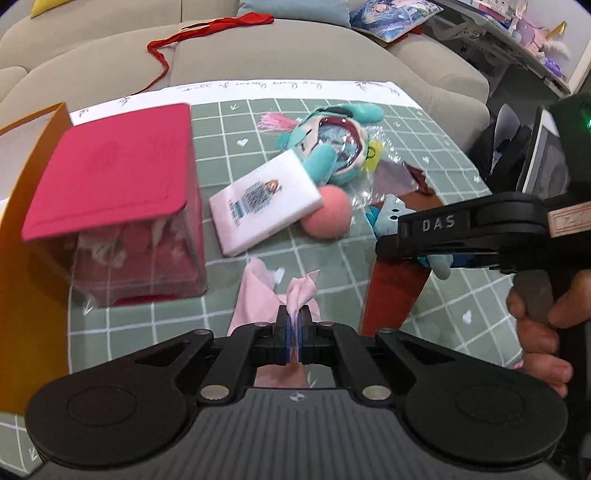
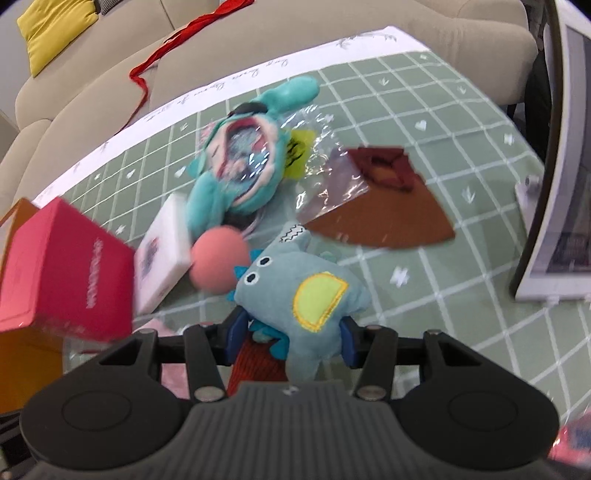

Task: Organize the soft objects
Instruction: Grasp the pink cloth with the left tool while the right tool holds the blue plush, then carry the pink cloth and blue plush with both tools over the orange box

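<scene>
Black gripper (image 1: 413,243) (marked "DAS")

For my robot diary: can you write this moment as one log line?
left gripper: shut on pink cloth | right gripper: shut on blue plush | both lifted above table

beige sofa (image 1: 288,55) behind the table, a red ribbon (image 1: 162,44) trailing across its seat, a yellow cushion (image 2: 55,33) on its back. green checked tablecloth (image 1: 424,177) with white border. orange paper bag (image 1: 33,229) at left edge. white-framed panel (image 2: 554,206) upright at right.
</scene>
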A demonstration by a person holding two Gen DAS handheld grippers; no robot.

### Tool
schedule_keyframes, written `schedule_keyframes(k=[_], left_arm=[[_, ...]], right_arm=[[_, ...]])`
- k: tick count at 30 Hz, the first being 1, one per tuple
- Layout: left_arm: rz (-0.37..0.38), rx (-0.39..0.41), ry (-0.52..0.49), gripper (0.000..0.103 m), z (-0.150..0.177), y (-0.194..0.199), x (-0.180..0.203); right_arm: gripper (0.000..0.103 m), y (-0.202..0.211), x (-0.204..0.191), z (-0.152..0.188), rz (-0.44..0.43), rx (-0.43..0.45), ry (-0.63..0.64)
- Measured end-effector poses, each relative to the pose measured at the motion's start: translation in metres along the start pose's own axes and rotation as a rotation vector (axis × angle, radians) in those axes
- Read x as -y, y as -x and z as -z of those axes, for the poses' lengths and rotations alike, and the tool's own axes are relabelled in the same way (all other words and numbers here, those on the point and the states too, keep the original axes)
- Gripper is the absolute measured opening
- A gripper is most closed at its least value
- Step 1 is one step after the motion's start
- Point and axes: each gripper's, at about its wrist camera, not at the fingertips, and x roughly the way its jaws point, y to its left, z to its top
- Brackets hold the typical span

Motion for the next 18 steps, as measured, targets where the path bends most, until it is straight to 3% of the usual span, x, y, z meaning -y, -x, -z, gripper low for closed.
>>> schedule_keyframes(k=[14,18], left_arm=[[-0.008,-0.034,0.049,0.003,0.039,0.052,-0.052],[-0.027,-0.002,0.09,0.003,0.05,0.072,-0.072]], right_arm=[[0.05,0.035,-0.066,0.065,-0.06,-0.025,0.059],[0.05,0.041,-0.086,0.08,-0.102,-0.047,0.095]])
